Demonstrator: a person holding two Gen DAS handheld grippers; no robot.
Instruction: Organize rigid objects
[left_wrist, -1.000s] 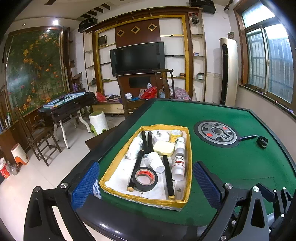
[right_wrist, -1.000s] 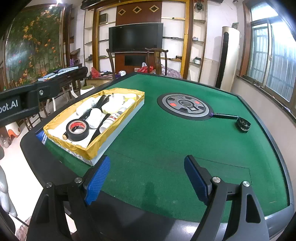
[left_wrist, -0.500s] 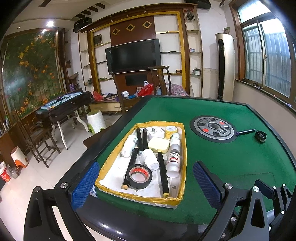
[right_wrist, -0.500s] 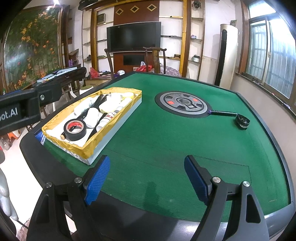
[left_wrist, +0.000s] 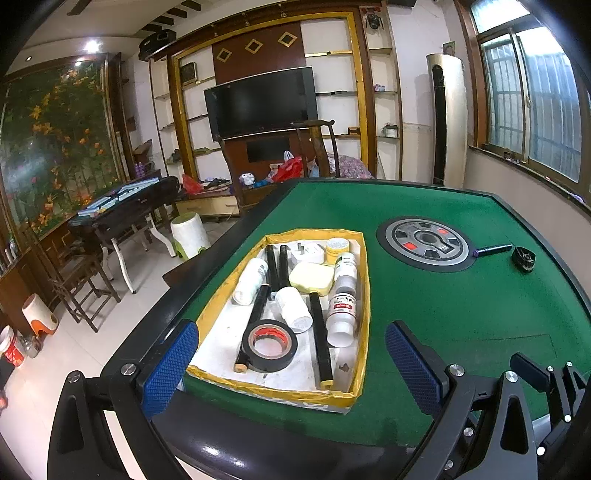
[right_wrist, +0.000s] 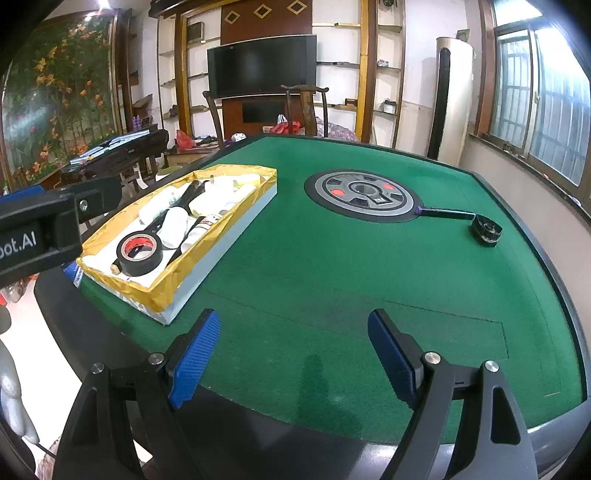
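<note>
Nearby, tray (left_wrist: 364, 295) w/ tape roll (left_wrist: 269, 345), bottles; both tools open, nothing blocking.

Green felt mahjong table (right_wrist: 332, 280) with a round control dial (right_wrist: 364, 195) in the middle. On it: a yellow-edged tray (left_wrist: 364, 295), a dark pen (right_wrist: 447, 212), and a small black cap-like thing (right_wrist: 487, 229).

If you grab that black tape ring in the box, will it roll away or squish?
The black tape roll lies flat in the yellow-edged tray, so it probably won't roll unless stood on edge. It looks tightly wound, likely firm rather than squishy. It rests partly on a black stick, so lifting may nudge that.
</note>
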